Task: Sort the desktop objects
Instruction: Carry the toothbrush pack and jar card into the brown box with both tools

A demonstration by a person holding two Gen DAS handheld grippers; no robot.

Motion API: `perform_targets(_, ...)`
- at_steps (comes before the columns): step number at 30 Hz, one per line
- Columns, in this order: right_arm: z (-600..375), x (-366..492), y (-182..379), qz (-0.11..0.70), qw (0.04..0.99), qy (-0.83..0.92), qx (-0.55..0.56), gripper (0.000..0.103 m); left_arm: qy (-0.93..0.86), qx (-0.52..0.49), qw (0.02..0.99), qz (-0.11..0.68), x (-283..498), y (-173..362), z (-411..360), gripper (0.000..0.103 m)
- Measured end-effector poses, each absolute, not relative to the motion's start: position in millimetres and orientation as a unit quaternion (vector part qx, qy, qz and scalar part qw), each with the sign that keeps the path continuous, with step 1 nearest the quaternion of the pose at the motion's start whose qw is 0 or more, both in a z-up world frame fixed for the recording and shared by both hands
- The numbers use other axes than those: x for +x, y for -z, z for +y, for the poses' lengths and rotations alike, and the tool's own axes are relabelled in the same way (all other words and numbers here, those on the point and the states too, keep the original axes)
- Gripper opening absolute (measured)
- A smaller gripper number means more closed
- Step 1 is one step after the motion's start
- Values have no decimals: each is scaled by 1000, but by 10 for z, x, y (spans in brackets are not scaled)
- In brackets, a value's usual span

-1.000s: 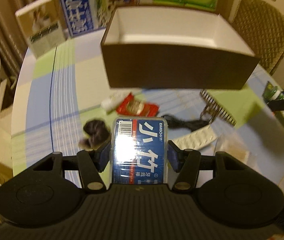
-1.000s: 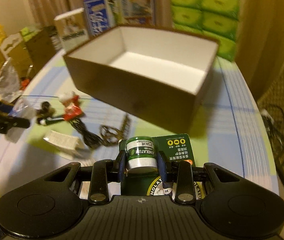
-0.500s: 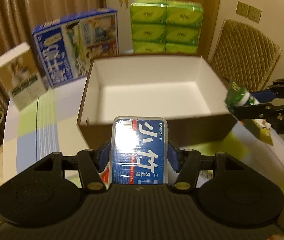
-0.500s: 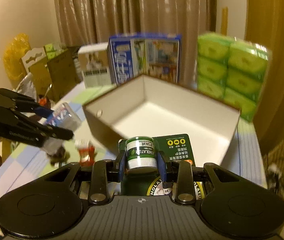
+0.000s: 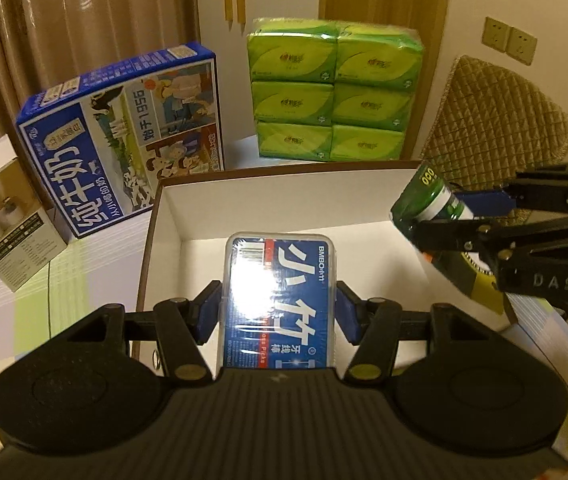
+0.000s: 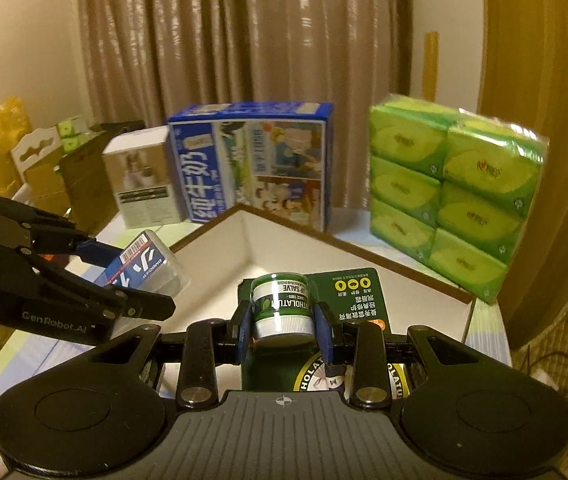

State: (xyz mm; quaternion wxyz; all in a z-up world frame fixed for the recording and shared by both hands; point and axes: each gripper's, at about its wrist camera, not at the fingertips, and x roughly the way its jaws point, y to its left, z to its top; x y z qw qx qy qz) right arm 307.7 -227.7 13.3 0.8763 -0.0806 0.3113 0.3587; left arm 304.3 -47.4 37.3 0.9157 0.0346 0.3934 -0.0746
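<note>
My left gripper (image 5: 280, 312) is shut on a clear floss-pick box with a blue label (image 5: 280, 300), held over the near left part of the open brown box (image 5: 146, 264) with a white inside. My right gripper (image 6: 283, 326) is shut on a small green lip-salve jar on its dark green card (image 6: 282, 306), above the same box (image 6: 212, 226). In the left wrist view the right gripper (image 5: 424, 208) comes in over the box's right side with the jar (image 5: 428, 196). In the right wrist view the left gripper (image 6: 152, 276) hovers at the left with the floss box (image 6: 140, 266).
Behind the box stand a blue milk carton case (image 5: 124, 136), a stack of green tissue packs (image 5: 332, 92) and a small white carton (image 5: 4, 216). A quilted chair back (image 5: 496, 124) is at the right. Curtains hang behind. The tablecloth (image 5: 64, 272) is striped green and blue.
Both grippers have risen and moved forward from the cluttered table area to above the open box, each still gripping its item. The loose items on the table have dropped out of view.
</note>
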Motion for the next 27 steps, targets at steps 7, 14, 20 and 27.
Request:
perform_targets(7, -2221, 3463, 174, 357, 876, -323, -40, 30, 60, 4, 901, 430, 3455, -84, -461, 54)
perform_targets(14, -2196, 3735, 616, 429, 859, -279, -4, 30, 21, -42, 866, 499, 3694, 401, -404, 54)
perform_targets(20, -2169, 3890, 925, 488, 835, -254, 2, 30, 12, -36, 840, 541, 3848, 718, -439, 54)
perform_targets(27, -2167, 3995, 987, 512, 822, -249, 5, 30, 19, -5, 832, 555, 3948, 859, -594, 54)
